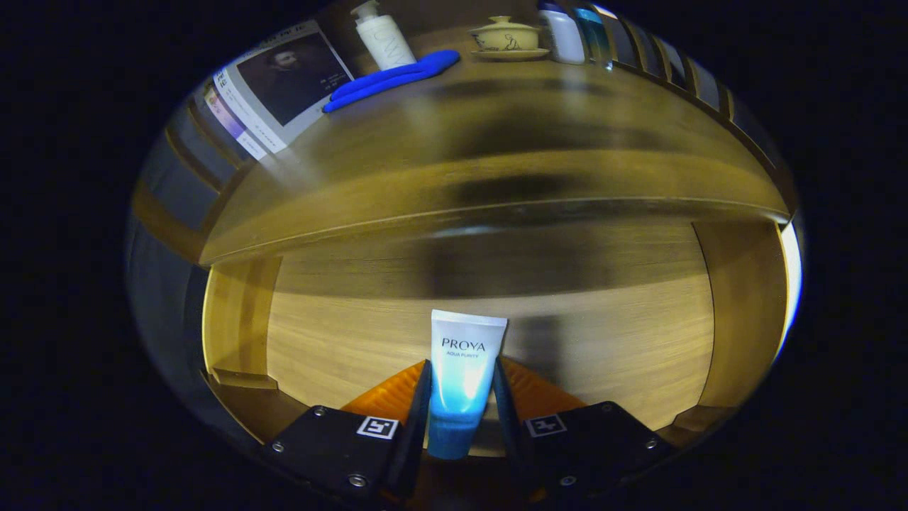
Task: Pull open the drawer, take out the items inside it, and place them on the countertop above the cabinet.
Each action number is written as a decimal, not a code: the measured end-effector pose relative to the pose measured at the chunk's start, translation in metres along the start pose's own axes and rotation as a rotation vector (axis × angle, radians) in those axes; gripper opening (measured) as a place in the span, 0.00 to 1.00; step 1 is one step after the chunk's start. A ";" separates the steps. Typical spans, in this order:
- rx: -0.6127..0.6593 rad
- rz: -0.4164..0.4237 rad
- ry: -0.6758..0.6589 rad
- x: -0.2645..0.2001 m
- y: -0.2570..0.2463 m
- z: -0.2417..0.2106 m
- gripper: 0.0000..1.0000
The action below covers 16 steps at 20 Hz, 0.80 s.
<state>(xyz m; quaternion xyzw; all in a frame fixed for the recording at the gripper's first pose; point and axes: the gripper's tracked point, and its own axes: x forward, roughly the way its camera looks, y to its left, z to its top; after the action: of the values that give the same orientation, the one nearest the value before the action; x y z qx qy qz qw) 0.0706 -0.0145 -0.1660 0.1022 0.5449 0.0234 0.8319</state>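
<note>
A white tube with a blue cap end (462, 369) stands between the two fingers of my gripper (461, 387), which is shut on it, both fingers pressing its sides. The tube is held over the open wooden drawer (340, 341), whose pale floor lies beyond and below the fingers. Above the drawer runs the cabinet's wooden countertop (496, 142). On the countertop's far part lie a blue elongated item (390, 78) and a white pump bottle (384, 39).
A pale lidded teacup on a saucer (507, 37) and a white and blue bottle (567, 32) stand at the back of the countertop. A printed picture card (277, 89) leans at the far left. The drawer's side walls (745, 312) flank the fingers.
</note>
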 end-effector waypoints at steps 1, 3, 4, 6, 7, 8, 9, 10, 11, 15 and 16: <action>-0.019 0.007 -0.023 -0.003 0.002 0.001 0.50; -0.086 0.002 -0.101 -0.011 0.005 0.007 0.50; -0.117 0.014 -0.136 -0.014 0.010 0.010 0.50; -0.163 0.035 -0.182 -0.017 0.015 0.008 0.50; -0.182 0.041 -0.210 -0.020 0.017 0.009 0.51; -0.201 0.044 -0.239 -0.022 0.018 0.010 0.51; -0.218 0.049 -0.268 -0.025 0.020 0.012 0.51; -0.223 0.051 -0.303 -0.028 0.021 0.015 0.50; -0.226 0.048 -0.336 -0.033 0.021 0.020 0.50; -0.267 0.064 -0.472 -0.057 0.033 0.037 0.50; -0.271 0.072 -0.498 -0.063 0.037 0.041 0.50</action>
<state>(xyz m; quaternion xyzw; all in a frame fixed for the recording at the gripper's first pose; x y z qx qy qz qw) 0.0852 0.0064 -0.0858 0.0121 0.3116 0.0998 0.9449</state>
